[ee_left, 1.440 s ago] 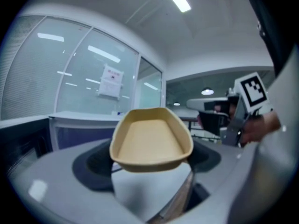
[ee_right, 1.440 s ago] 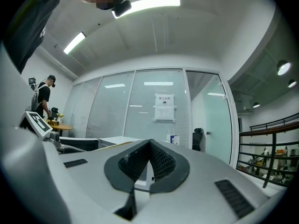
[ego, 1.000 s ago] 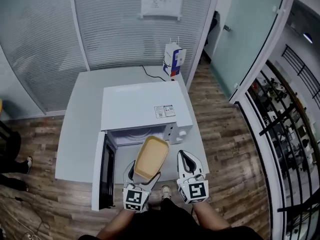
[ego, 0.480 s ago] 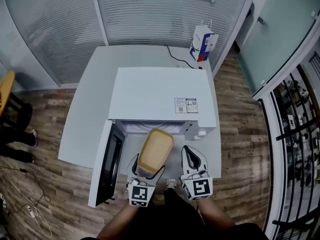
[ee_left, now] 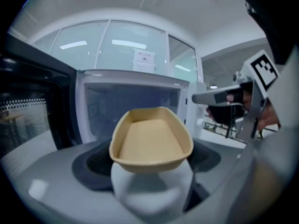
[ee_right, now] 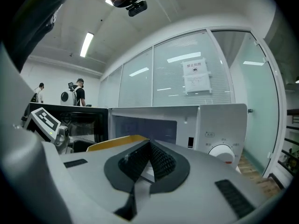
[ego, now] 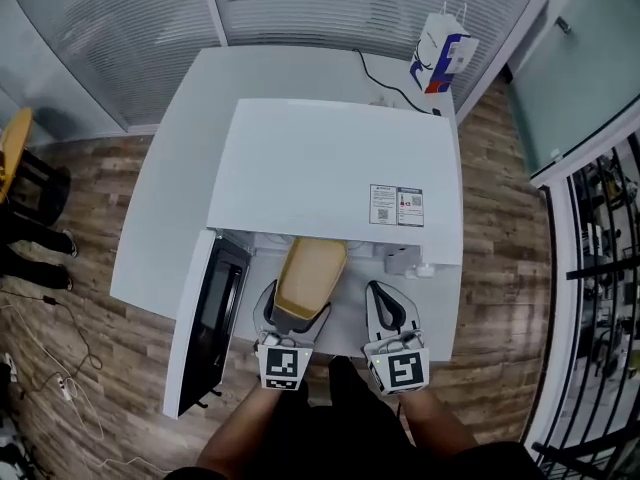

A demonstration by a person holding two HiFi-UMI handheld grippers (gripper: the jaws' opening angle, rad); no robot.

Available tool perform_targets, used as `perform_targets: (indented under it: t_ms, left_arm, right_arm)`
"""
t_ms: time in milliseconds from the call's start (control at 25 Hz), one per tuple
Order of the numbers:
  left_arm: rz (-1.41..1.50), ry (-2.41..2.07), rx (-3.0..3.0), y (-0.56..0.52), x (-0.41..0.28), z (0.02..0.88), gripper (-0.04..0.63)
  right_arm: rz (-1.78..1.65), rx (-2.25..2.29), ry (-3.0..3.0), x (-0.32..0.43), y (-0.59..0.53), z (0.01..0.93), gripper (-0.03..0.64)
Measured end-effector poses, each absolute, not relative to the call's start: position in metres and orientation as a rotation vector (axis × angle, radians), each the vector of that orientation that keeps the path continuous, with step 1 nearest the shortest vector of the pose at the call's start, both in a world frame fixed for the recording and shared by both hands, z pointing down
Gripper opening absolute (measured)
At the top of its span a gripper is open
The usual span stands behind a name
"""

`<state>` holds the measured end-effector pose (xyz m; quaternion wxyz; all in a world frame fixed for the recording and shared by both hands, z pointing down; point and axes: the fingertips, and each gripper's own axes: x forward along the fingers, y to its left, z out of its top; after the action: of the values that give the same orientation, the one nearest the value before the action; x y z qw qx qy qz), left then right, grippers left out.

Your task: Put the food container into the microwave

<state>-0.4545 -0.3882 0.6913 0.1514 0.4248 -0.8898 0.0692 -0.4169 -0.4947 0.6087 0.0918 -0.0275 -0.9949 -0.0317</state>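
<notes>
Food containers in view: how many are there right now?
1. The tan food container is gripped in the left gripper, at the mouth of the open microwave. The cavity's depths are partly hidden.

Matt tan plastic food container [ee_left: 150, 140], smooth white microwave [ego: 330, 178] casing, glossy dark door [ego: 205, 323], wood-plank floor [ego: 95, 353]

The food container [ego: 310, 280] is tan-yellow, the microwave [ego: 330, 168] white, its door [ego: 205, 318] black inside. Your left hand-held gripper [ego: 293, 313] and right hand-held gripper [ego: 391, 306] are pale grey with dark pads [ee_right: 161, 161] and black-and-white square markers [ego: 283, 366]. The tabletop [ego: 170, 238] is pale grey; the floor [ego: 80, 368] brown wood-grain; the carton [ego: 443, 53] white, blue and red.
</notes>
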Motion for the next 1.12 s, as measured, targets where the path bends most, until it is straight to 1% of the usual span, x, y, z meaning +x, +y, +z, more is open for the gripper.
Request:
perform_targets:
  t_ms: [400, 720, 1040, 1120]
  left_arm:
    - [0.194, -2.600, 1.063, -0.418, -0.514, 0.712, 0.474]
    - [0.245, -2.658, 0.907, -0.435, -0.565, 0.718, 0.477]
    - [0.262, -2.636, 0.856, -0.451, -0.583, 0.728, 0.483]
    - [0.270, -2.614, 0.853, -0.455, -0.584, 0.732, 0.498]
  right_arm:
    - [-0.061, -0.266, -2.922, -0.439, -0.481, 0.647, -0.002]
    - [0.009, -0.299, -2.888, -0.450, -0.492, 0.664, -0.002]
    - [0.027, -0.297, -2.877, -0.450, -0.501, 0.666, -0.002]
    - [0.020, -0.305, -2.873, -0.448, -0.500, 0.666, -0.002]
